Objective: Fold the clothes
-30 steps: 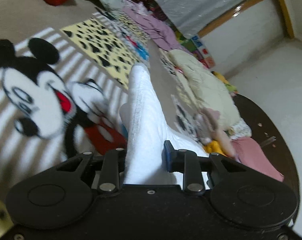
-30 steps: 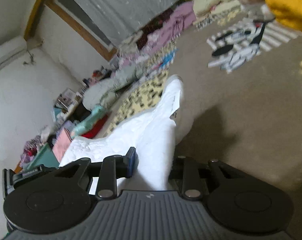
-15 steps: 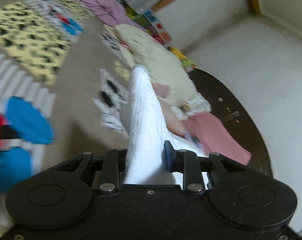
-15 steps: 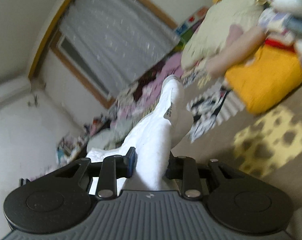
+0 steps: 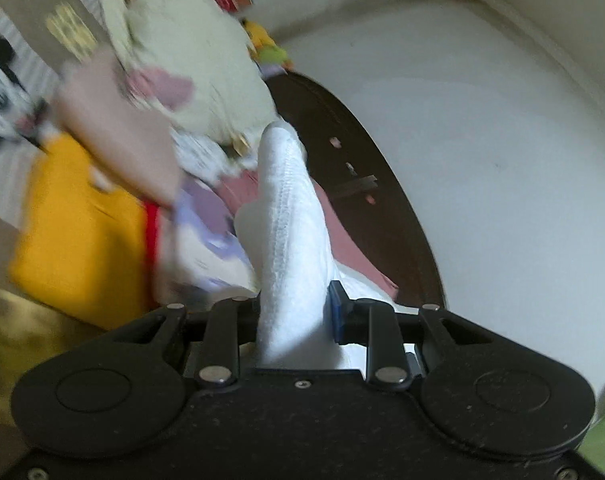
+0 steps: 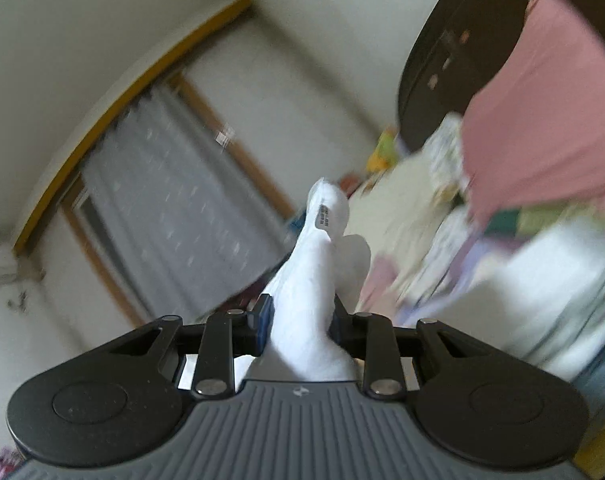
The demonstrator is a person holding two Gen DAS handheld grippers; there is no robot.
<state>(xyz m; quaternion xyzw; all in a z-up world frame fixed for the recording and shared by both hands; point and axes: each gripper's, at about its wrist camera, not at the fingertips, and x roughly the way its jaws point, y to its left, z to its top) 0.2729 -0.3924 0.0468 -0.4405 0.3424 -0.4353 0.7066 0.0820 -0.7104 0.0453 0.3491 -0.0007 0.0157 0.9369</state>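
Two claws pinching white garment (image 5: 290,220), bunched fabric pointing forward, slightly upward

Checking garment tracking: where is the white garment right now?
The white garment is clamped in both grippers: between the left gripper fingers before the dark headboard, and in the right gripper before the curtain.

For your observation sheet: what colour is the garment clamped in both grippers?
White garment; clearest in the left wrist view.
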